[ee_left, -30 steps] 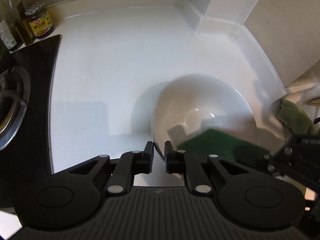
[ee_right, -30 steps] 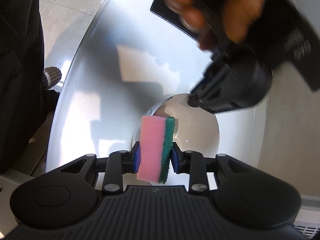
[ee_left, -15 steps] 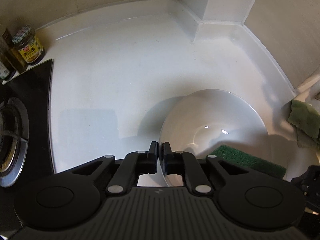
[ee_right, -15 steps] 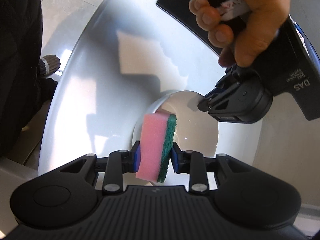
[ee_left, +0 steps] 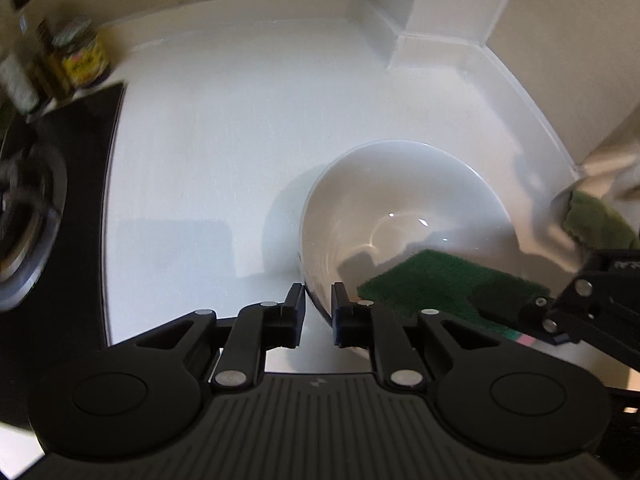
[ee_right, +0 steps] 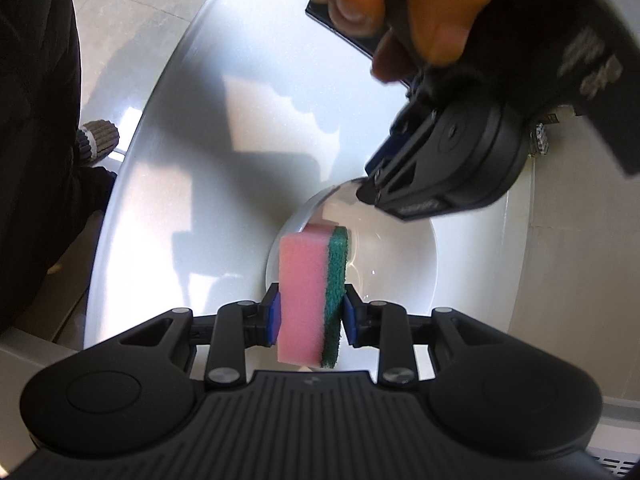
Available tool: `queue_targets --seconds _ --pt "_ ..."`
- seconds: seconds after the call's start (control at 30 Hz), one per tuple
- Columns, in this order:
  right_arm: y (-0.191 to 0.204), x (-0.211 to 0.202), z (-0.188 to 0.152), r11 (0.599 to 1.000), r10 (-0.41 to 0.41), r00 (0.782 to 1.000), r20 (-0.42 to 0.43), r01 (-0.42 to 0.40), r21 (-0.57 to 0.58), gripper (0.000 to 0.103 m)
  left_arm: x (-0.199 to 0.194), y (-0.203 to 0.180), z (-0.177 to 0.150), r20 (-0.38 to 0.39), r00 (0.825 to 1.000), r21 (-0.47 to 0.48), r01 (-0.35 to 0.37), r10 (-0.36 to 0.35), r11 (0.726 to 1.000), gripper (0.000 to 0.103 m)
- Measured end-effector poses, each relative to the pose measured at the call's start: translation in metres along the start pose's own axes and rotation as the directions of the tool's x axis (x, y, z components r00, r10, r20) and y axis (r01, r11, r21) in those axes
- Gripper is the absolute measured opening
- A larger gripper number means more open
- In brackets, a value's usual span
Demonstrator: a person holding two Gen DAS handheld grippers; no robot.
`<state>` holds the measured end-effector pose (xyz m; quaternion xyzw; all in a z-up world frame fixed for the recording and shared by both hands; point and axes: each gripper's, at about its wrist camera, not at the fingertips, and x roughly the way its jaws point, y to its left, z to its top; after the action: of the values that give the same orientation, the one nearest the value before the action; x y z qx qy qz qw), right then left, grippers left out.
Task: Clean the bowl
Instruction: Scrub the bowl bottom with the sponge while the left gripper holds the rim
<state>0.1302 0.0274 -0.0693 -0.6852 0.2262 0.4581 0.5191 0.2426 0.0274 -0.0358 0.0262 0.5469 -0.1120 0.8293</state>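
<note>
Landmark: the white bowl [ee_left: 404, 220], which sat on the white counter [ee_left: 240, 140], toward its right end.

Far left of the bowl: stove burner [ee_left: 24, 220] on a black hob, with blurred jars [ee_left: 82, 56] behind it at the wall. Both well apart from the bowl.

At the bowl's near-left rim: left gripper [ee_left: 316, 312]. Its fingers straddled the rim, one outside the wall and one inside. The jaws had just been opening, and a gap showed on both sides of the rim, so it looked released, not pinched. The right wrist view showed the same gripper [ee_right: 374, 192] at the rim, with the person's hand [ee_right: 400, 12] on its body.

Inside the bowl, right of those fingers: sponge [ee_right: 314, 296], pink foam with a green scouring face, clamped flat between the right gripper [ee_right: 310, 316] pads. Its long axis ran along the fingers, down toward the bowl floor; the green face turned to the bowl's right wall. In the left wrist view that sponge [ee_left: 440, 292] sat low in the bowl's near-right part; whether it touched the glaze I couldn't tell.

Right of the bowl: green cloth [ee_left: 596, 220] at the counter edge, apart from the bowl.

Judgement: the bowl was unsecured while the left jaws stood off the rim. The left gripper was the nearer one to re-pinch; the right one already had the sponge in place for wiping.
</note>
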Motion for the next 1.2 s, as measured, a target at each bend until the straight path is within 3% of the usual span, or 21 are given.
queue_targets --seconds 0.1,0.2,0.3,0.47,0.67,0.87,1.0,1.2 --pt "-0.002 0.000 -0.001 1.000 0.001 1.000 0.012 -0.001 -0.005 0.027 0.008 -0.004 0.019 -0.018 1.000 0.091 -0.005 0.007 0.996 0.012" --pt "-0.004 0.005 -0.007 1.000 -0.009 1.000 -0.018 0.009 -0.027 0.027 0.017 -0.006 0.035 -0.018 1.000 0.102 -0.019 0.021 0.995 0.009" --pt "-0.008 0.008 -0.010 1.000 -0.003 1.000 -0.022 0.003 -0.006 0.027 0.015 -0.005 0.034 -0.016 1.000 0.043 -0.016 0.016 0.999 0.009" --pt "-0.011 0.010 -0.013 1.000 0.001 1.000 -0.021 -0.001 0.004 0.027 -0.001 0.005 0.002 0.004 0.999 -0.084 0.040 -0.040 0.996 0.011" --pt "-0.016 0.009 -0.015 1.000 0.009 1.000 -0.027 -0.009 -0.001 0.028 0.007 -0.001 -0.007 -0.010 1.000 -0.118 0.024 -0.025 0.993 0.016" --pt "-0.017 0.002 -0.012 1.000 0.026 1.000 0.007 -0.026 0.010 0.027 0.017 -0.007 0.005 -0.029 1.000 0.039 -0.004 0.006 0.999 0.016" --pt "-0.015 -0.003 -0.020 0.999 0.018 1.000 -0.017 -0.018 -0.036 0.027 0.026 -0.015 0.024 -0.034 0.999 0.174 -0.032 0.039 0.984 0.015" --pt "-0.021 0.000 -0.027 1.000 0.002 0.999 -0.032 -0.003 -0.016 0.027 0.022 -0.004 0.023 -0.016 1.000 0.029 -0.010 0.010 1.000 0.014"
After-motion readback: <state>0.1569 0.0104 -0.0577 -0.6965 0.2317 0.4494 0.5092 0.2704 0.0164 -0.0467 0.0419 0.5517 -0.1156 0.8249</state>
